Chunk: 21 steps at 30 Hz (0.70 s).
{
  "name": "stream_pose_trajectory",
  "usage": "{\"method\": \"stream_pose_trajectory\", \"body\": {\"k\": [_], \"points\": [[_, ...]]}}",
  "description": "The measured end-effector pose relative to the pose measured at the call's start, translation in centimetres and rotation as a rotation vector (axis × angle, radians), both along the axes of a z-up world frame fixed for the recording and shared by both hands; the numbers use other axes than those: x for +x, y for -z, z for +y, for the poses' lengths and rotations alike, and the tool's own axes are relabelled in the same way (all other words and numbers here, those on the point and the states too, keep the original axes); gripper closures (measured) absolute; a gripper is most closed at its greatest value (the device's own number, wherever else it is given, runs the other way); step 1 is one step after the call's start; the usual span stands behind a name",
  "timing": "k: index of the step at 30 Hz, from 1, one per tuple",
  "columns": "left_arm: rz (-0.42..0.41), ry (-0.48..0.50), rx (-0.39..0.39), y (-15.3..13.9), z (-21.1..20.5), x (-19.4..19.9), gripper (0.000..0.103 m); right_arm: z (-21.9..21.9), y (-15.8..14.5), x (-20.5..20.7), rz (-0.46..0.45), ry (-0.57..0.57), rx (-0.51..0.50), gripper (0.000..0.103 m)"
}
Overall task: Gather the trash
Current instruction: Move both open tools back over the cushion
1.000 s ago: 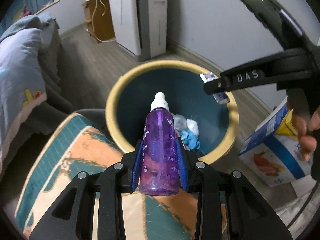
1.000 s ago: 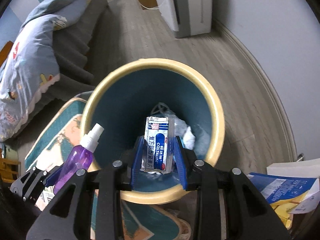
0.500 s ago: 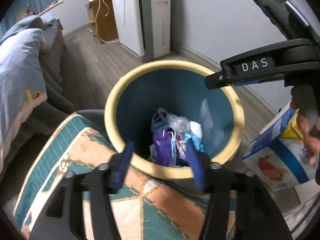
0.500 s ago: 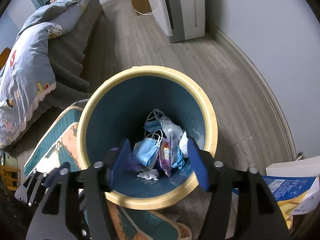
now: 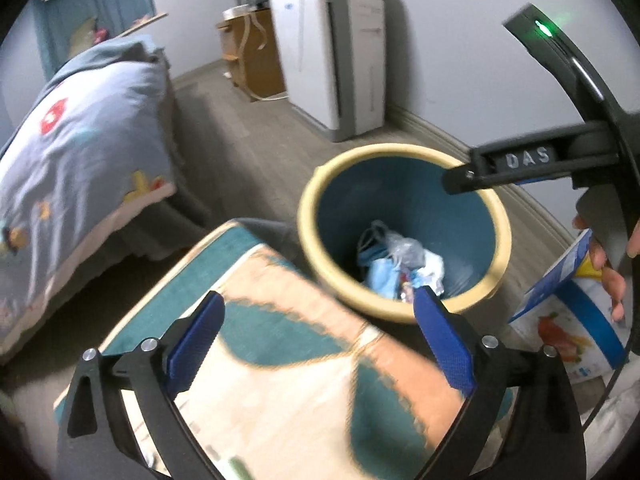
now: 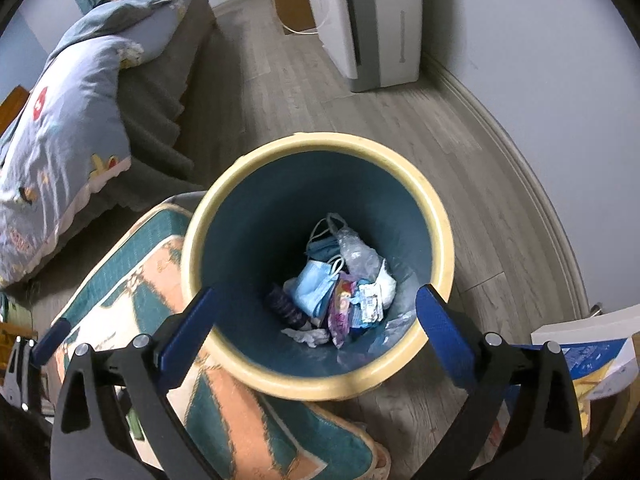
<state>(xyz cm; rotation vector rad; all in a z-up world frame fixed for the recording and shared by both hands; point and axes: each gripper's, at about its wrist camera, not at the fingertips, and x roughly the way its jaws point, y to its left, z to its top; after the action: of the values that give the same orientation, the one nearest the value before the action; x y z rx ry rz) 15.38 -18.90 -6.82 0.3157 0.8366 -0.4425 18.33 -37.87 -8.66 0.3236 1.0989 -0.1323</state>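
Grippers left [image 5: 316, 344] and right [image 6: 310, 334] both spread wide, empty, above the cream-rimmed blue plastic bin [image 6: 438, 240]; drop step looks done, next calls for finding more trash.

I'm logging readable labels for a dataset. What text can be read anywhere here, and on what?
"DAS": white letters on the right claw's black arm.
Blue and white box: print too blurred to read.
Packets in the bin: print too small to read.
Air purifier: red mark, unreadable.

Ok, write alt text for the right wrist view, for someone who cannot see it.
The open right hand-held gripper hangs empty above a round blue waste bin with a cream rim holding a pale blue face mask, wrappers and tissue. The bin stands on grey wood flooring beside a teal and orange rug.
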Motion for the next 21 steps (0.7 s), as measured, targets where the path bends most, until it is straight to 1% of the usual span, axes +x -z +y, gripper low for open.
{"method": "stream_pose_trajectory", "body": {"k": [5, 11, 13, 16, 19, 21], "points": [[-0.016, -0.071, -0.004, -2.1, 4.3, -2.0, 0.008, 2.9, -1.2, -1.5, -0.013, -0.058, 0.003, 0.006], [-0.040, -0.161, 0.040, -3.8, 10.1, -5.2, 0.008, 7.5, -2.2, -3.1, -0.031, -0.157, -0.009, 0.006], [-0.041, -0.193, 0.053, -4.0, 12.0, -6.1, 0.008, 9.5, -2.2, -3.4, -0.032, -0.204, -0.010, 0.006], [-0.036, -0.256, 0.051, -4.0, 15.7, -7.5, 0.008, 12.6, -1.8, -3.9, -0.022, -0.287, -0.016, 0.006], [-0.009, -0.322, 0.051, -3.5, 19.2, -8.4, 0.008, 16.0, -1.3, -4.4, -0.008, -0.379, -0.024, 0.006], [0.008, -0.360, 0.064, -3.2, 21.5, -8.7, 0.008, 18.1, -0.9, -4.6, -0.004, -0.437, -0.008, 0.006]]}}
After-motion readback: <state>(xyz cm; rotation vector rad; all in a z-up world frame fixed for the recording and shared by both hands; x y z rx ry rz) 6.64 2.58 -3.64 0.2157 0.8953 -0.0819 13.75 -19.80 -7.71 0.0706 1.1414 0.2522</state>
